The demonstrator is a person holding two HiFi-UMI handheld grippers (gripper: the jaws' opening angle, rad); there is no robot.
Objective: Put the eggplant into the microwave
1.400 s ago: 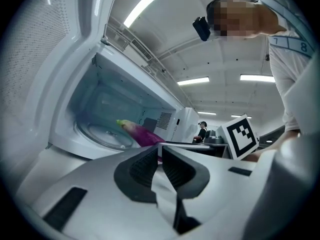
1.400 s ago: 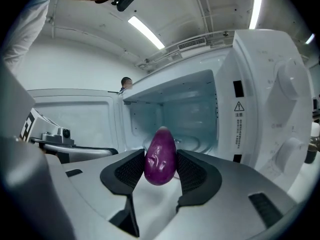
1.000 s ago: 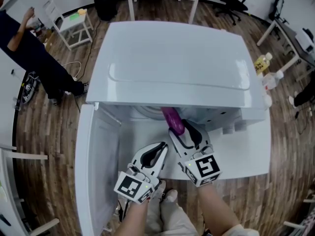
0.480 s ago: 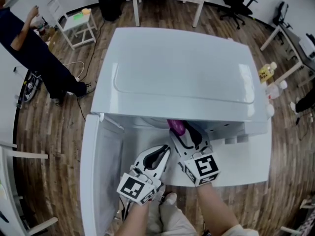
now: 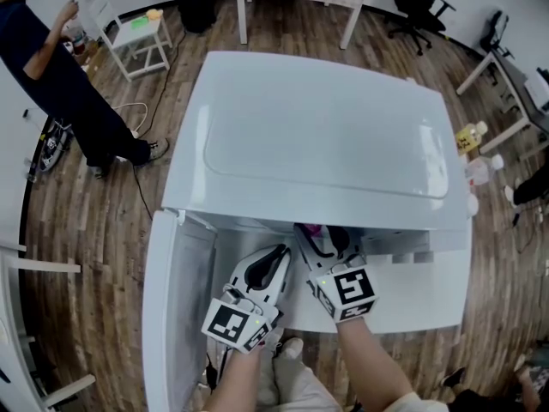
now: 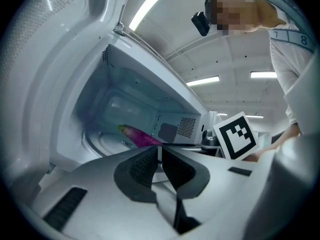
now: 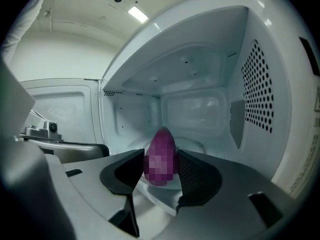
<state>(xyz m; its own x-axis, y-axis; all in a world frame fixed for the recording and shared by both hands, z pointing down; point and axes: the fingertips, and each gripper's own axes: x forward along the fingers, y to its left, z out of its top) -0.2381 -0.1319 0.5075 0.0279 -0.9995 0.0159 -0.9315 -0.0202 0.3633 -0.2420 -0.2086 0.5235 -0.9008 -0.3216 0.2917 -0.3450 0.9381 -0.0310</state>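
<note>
Wood floor (image 5: 103, 230) surrounds a microwave (image 5: 326, 136) hiding most of the eggplant (image 5: 312, 228).

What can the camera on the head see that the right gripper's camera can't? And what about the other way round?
Only the head view shows the white microwave's flat top, the brown wooden floor and a person in dark clothes standing far off. Only the right gripper view shows the microwave's inside: its dotted side wall and the round turntable plate. Both show the right gripper holding the long purple eggplant, and the open white door.
</note>
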